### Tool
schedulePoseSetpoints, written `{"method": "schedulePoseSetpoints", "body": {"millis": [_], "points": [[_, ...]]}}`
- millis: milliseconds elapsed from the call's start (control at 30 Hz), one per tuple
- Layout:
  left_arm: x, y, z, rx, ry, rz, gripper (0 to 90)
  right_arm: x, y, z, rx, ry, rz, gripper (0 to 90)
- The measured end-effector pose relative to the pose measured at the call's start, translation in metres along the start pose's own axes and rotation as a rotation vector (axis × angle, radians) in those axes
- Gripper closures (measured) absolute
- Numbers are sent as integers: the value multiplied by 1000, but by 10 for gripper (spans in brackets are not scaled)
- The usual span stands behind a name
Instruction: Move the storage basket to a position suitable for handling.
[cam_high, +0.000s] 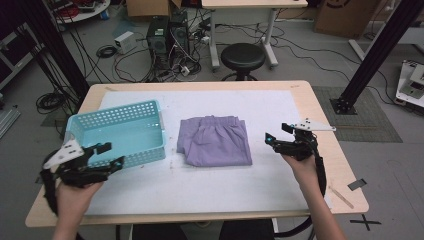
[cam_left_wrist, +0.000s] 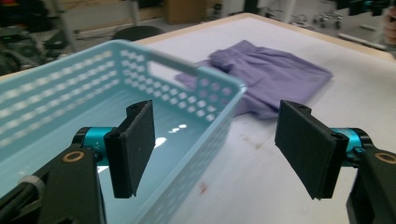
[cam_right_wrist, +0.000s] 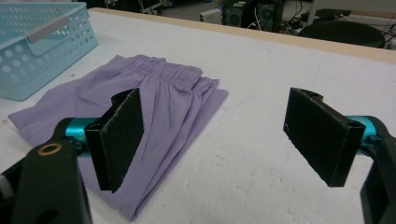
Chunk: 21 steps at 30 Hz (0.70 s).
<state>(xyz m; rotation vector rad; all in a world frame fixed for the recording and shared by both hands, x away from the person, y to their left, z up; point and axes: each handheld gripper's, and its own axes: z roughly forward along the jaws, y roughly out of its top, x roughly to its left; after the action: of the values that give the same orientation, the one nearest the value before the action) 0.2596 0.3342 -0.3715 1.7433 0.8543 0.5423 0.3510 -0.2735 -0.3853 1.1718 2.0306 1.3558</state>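
My left gripper (cam_left_wrist: 215, 149) has its jaws spread wide with nothing between them, hovering over the near corner of the blue basket (cam_left_wrist: 219, 88). My right gripper (cam_right_wrist: 212, 140) is spread the same, empty, just off the right edge of the folded purple shorts (cam_right_wrist: 154, 93). The shorts lie flat mid-table on the white sheet (cam_high: 280, 175), right beside the basket.

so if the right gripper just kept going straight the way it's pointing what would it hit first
Probably the folded purple garment. The right gripper is open and points along the table toward it, with only bare white table cover between them. Its height above the table is hard to judge.
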Motion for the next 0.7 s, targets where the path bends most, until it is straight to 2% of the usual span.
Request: {"method": "schedulePoseSetpoints", "body": {"millis": [33, 100, 167, 333, 400, 667, 700], "points": [[7, -6, -16, -7, 39, -7, 287, 0, 0, 0, 3, -3, 1, 208], [14, -12, -29, -11, 74, -17, 287, 0, 0, 0, 2, -3, 2, 208], [17, -15, -34, -10, 86, -19, 287, 0, 0, 0, 4, -6, 2, 208], [31, -32, -56, -21, 177, -32, 287, -1, 0, -1, -1, -8, 8, 208], [33, -35, -59, -23, 186, -36, 287, -2, 0, -2, 0, -11, 11, 208], [51, -63, -76, -14, 266, -84, 280, -4, -1, -2, -1, -15, 13, 208], [52, -66, -77, -27, 275, -87, 275, -4, -1, -2, 0, -16, 12, 208]]}}
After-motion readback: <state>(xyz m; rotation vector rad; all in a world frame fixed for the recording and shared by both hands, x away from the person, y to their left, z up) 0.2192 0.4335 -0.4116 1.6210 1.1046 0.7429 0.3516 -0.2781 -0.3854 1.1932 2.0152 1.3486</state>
